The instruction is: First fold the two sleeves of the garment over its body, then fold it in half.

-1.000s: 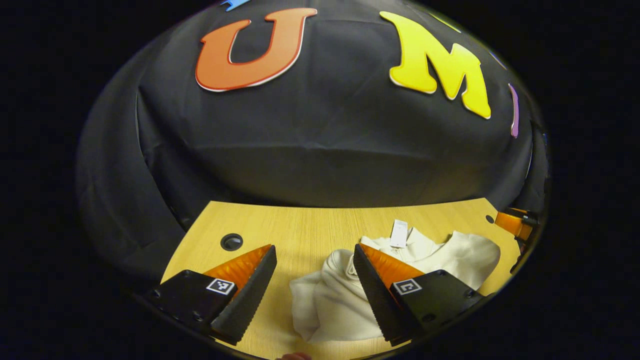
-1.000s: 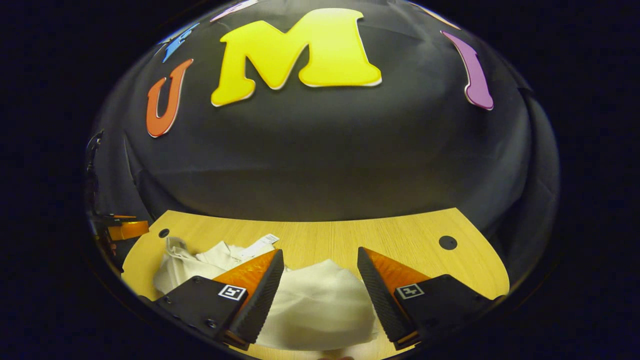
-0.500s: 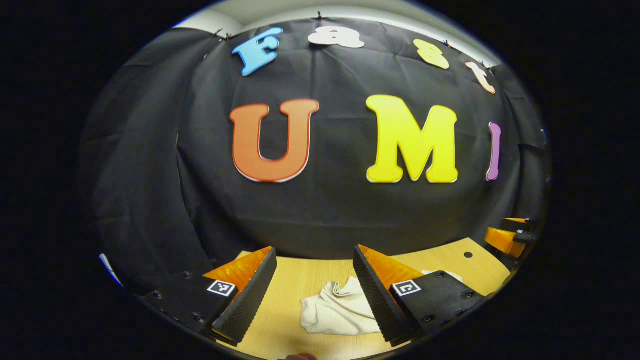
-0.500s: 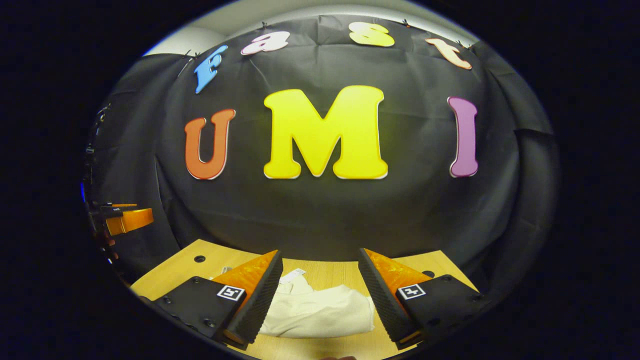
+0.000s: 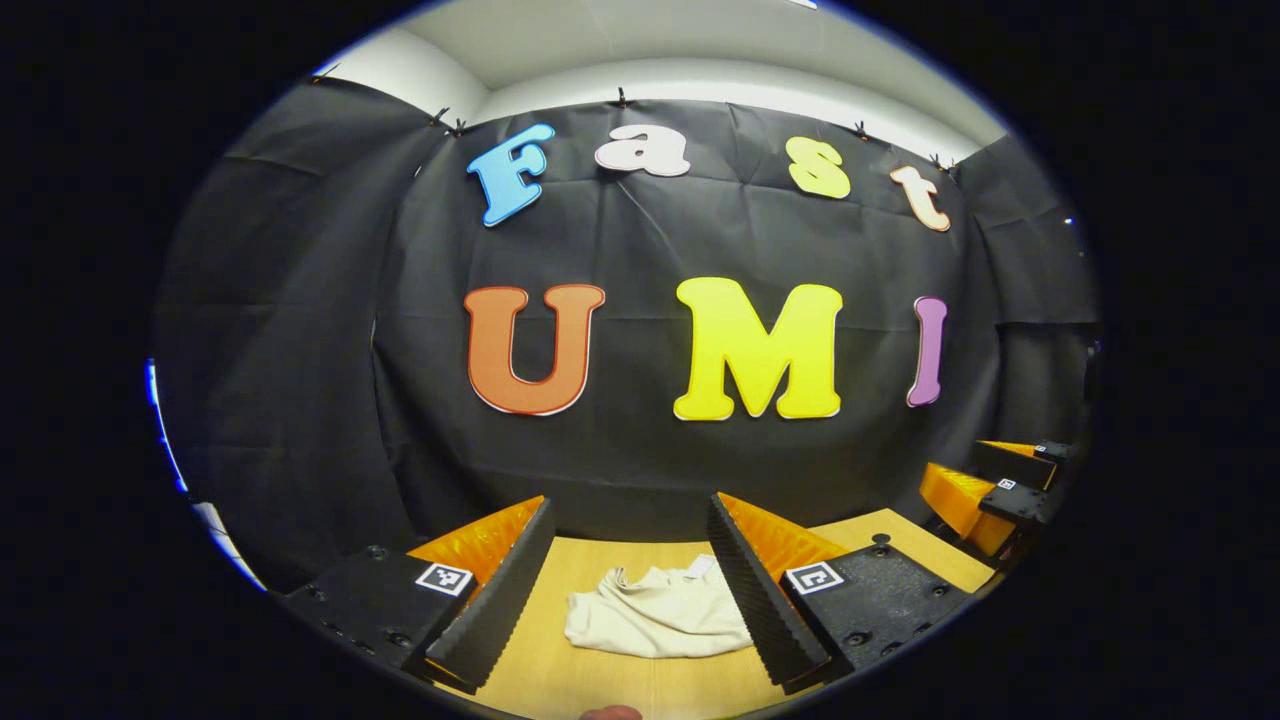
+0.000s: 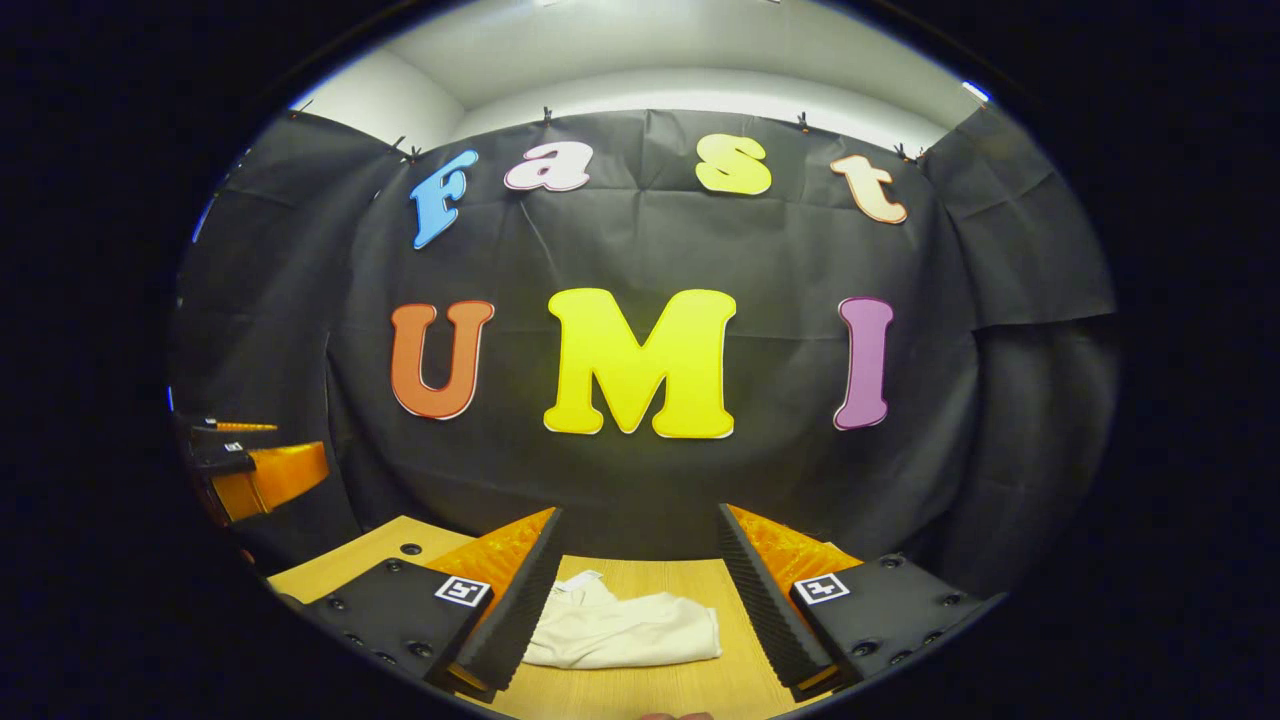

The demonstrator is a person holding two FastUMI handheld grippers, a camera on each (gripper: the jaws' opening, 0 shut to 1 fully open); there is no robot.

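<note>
A: Garment (image 5: 655,622) location?
B: Folded bundle on the wooden table (image 5: 590,690), toward its far edge.
A: Tongs?
B: Both the left gripper (image 5: 628,515) and the right gripper (image 6: 640,525) gape wide, holding nothing, raised clear of the cloth.

Wooden table (image 5: 600,690), black cloth wall (image 5: 300,400)

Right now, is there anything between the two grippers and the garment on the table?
Nothing visible is in the way. The garment lies bunched on the table. The left gripper and the right gripper are open, with bare wood around the cloth.
</note>
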